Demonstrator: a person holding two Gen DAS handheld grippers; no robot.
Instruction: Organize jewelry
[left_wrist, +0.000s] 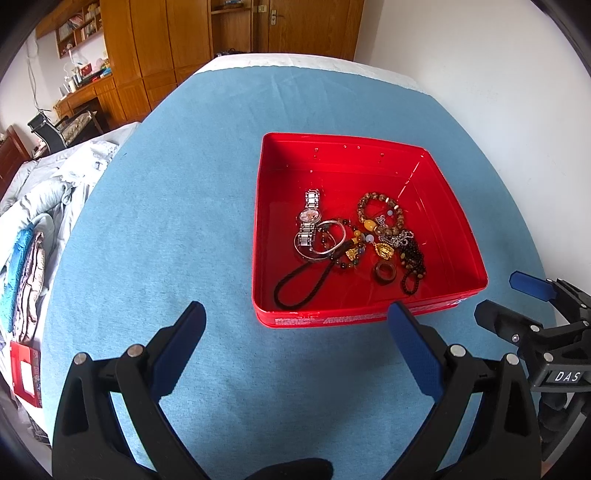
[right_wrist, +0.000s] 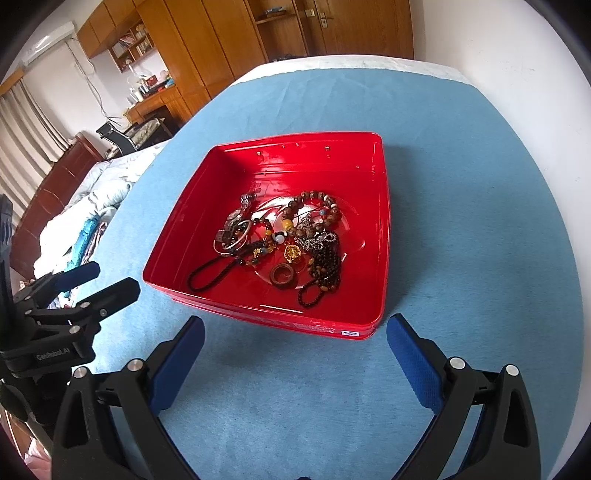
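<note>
Blue cloth (left_wrist: 166, 206) covered table; wooden cupboards (left_wrist: 147, 48) behind, bedding (left_wrist: 55, 192) at left. Red tray (left_wrist: 458, 236) held all jewelry in tangled heap: watch (left_wrist: 309, 218), bangle (left_wrist: 325, 242), bead bracelet (left_wrist: 380, 214), ring (left_wrist: 386, 272), cord loop (left_wrist: 295, 288). Left gripper (left_wrist: 297, 325) and right gripper (right_wrist: 295, 332) hovered near tray's front edge, tongs wide apart, empty. Scene fitted pieces gathered or awaiting sorting. Any pick: single piece, clear of tangle.
</note>
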